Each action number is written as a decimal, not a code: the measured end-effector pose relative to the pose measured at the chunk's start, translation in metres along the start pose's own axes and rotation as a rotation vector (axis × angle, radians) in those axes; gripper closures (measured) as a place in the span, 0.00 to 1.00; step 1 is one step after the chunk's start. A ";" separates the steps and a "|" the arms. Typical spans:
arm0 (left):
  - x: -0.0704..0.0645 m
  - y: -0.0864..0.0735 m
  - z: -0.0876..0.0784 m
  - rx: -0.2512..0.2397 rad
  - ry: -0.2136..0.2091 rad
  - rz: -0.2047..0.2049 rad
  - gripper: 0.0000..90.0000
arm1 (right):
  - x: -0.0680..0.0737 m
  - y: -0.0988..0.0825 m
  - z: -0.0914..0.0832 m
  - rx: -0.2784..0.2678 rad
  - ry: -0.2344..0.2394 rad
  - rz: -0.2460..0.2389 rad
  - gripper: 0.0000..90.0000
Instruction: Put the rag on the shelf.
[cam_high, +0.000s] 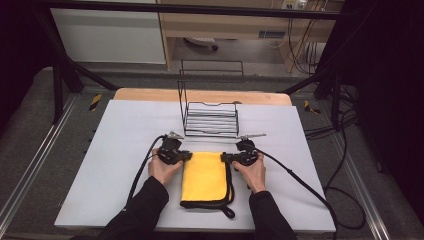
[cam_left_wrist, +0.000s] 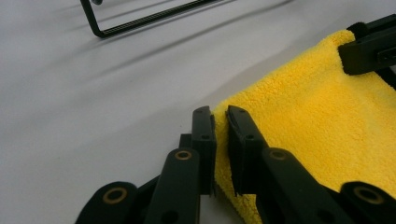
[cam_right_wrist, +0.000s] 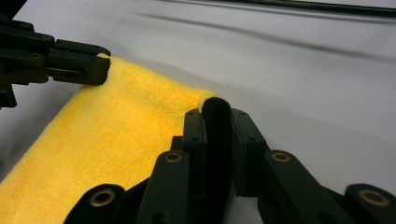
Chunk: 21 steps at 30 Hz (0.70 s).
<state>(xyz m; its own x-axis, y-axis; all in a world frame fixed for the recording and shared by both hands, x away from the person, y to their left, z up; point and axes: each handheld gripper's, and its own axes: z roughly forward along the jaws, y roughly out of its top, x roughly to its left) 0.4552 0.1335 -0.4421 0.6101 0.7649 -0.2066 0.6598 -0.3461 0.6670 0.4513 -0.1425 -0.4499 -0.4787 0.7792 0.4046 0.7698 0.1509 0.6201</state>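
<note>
High view: we are pinching the cloth (cam_high: 202, 176) on the tabletop (cam_high: 125, 135), left claw (cam_high: 188, 156) clamping its far left corner, right claw (cam_high: 224, 157) clamping the black-edged far right corner, before the rack (cam_high: 210, 120).

1. Your high view is lit evenly from above: the white table (cam_high: 125, 150) is bright, the room edges go nearly black.
2. It's a bit soft and grainy overall.
3. Both gripper views are brighter, with long soft rack shadows.
4. The near jaws blur; the yellow towel (cam_left_wrist: 317, 116) stays fairly sharp.
</note>
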 end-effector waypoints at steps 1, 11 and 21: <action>0.000 0.000 -0.002 -0.008 -0.008 -0.014 0.91 | 0.001 0.000 -0.002 -0.003 0.001 -0.003 0.88; -0.004 0.000 -0.018 -0.076 -0.019 0.012 0.91 | 0.011 0.002 -0.020 -0.065 0.024 -0.037 0.89; -0.010 -0.001 -0.037 -0.142 -0.032 0.037 0.91 | 0.021 0.001 -0.036 -0.119 0.051 -0.060 0.89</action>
<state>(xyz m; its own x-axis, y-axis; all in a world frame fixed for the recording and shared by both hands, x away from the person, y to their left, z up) 0.4320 0.1463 -0.4138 0.6481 0.7346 -0.2009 0.5692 -0.2919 0.7687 0.4267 -0.1478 -0.4172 -0.5455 0.7389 0.3956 0.6851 0.1212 0.7183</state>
